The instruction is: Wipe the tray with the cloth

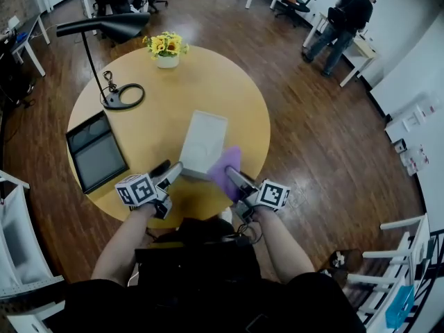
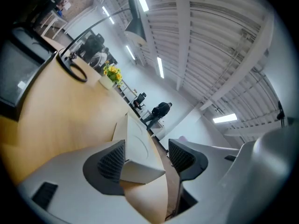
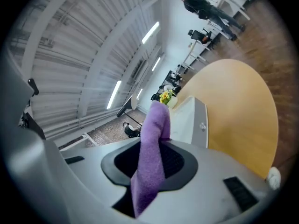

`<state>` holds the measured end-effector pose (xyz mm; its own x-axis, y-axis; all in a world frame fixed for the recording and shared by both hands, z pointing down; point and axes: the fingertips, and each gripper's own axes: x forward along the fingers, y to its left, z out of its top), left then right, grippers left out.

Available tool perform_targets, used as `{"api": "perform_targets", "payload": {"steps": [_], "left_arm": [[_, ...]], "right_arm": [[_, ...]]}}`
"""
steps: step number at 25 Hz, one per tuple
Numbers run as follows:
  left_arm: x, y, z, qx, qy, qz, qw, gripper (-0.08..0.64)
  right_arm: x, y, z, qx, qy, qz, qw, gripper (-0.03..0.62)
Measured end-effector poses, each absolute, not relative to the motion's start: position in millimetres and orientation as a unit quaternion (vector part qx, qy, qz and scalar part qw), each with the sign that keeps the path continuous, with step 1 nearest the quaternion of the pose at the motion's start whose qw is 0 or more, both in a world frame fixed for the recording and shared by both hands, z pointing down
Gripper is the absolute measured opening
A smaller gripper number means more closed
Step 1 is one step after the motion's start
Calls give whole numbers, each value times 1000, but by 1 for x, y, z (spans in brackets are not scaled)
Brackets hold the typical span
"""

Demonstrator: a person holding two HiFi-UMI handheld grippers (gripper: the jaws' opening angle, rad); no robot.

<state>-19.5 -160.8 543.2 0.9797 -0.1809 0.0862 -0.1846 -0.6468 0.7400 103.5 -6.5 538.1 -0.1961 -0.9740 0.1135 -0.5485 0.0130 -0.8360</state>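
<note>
At table point(image 1: 232, 92) (lamp point(image 1: 104, 25) beyond), left claw point(image 2: 147, 144) gapes round tray point(image 1: 206, 141), right claw point(image 3: 156, 144) grips cloth point(image 1: 226, 166).

Left tongs point(image 2: 147, 149) and right tongs point(image 3: 154, 160), pale grey with black ribbed pads point(image 2: 111, 161); black-and-white marker cubes point(image 1: 136, 189); seemingly dark top point(image 1: 208, 286).

left gripper point(image 1: 173, 168) jaws: tray point(image 1: 205, 143) corner sits between them, against one pad, with a slim gap at the other; no room for more.
right gripper point(image 1: 233, 177) jaws: filled by the cloth point(image 1: 225, 166), which sticks out past the tips.
between grippers: narrow; the tray's near end takes it up.
ahead of tips: past the tray, bare table point(image 1: 229, 92), free up to the flower pot point(image 1: 166, 50) at the far rim.
left of left gripper: black panel point(image 1: 96, 151) near, bare strip between.
ahead-left: lamp base point(image 1: 123, 97), stem point(image 1: 92, 61) rising over it.
right of right gripper: short bare tabletop, rim, then open floor point(image 1: 326, 137).
</note>
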Motion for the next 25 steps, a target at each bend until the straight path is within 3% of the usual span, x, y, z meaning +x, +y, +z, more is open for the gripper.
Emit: {"api": "perform_targets", "payload": {"steps": [7, 12, 17, 25], "left_arm": [[-23, -166, 505, 939, -105, -20, 327, 248], [-22, -171, 528, 923, -123, -11, 364, 248], [-28, -179, 539, 911, -154, -16, 383, 249], [-65, -185, 551, 895, -188, -23, 403, 247]], "right_arm": [[132, -19, 500, -591, 690, -353, 224, 87], [110, -46, 506, -570, 714, -367, 174, 87], [65, -86, 523, -535, 756, -374, 49, 87], [26, -124, 569, -556, 730, -390, -82, 87]]}}
